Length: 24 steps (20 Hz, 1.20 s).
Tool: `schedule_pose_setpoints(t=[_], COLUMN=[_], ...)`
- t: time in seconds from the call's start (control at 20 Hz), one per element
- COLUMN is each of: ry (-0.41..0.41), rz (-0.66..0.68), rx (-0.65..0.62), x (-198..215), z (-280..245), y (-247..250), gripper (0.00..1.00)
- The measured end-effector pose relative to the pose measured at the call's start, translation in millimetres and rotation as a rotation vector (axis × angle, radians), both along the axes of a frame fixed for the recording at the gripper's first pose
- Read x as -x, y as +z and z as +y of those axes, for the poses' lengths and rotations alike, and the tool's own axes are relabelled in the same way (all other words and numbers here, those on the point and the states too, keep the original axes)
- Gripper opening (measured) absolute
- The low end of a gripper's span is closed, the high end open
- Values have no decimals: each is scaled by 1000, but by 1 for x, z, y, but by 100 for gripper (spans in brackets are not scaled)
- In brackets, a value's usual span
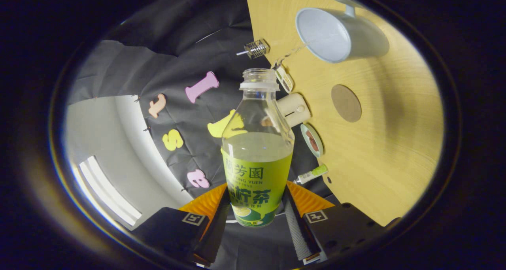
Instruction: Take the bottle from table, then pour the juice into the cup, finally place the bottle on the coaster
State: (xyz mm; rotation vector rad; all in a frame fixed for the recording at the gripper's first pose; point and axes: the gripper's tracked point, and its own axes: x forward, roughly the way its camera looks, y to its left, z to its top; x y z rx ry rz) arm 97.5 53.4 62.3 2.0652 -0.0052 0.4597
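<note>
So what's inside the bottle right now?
The bottle, clamped between the tool fingers, has no cap. Pale green juice fills it to just above the label; the neck is clear and empty. The label covers everything lower down, so nothing can be seen there.

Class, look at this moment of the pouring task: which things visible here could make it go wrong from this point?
1. The bottle has no cap and is tilted in the hand-held gripper; its mouth is short of the cup, so juice might spill on the table.
2. The fingers press only its lower label, so it may slip or swing.
3. Small items crowd the table edge near the coaster and could be knocked.
</note>
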Motion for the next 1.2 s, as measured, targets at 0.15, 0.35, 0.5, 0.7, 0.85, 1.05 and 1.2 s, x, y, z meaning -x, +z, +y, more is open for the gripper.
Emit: schedule_pose_setpoints(t=[0.15, 0.35, 0.5, 0.7, 0.85, 1.05, 1.2], ry=[2, -2, 7, 3, -5, -18, -38], rz=[-7, -2, -5, -11, -20, -23, -26], rx=[-15, -53, -80, -105, -119, -155, -168], x=[0, -3, -3, -2, -2, -2, 0], z=[-2, -9, -11, -15, -19, -26, -34], y=[6, 9, 14, 19, 24, 29, 30], gripper=[76, 76, 76, 76, 76, 76, 76])
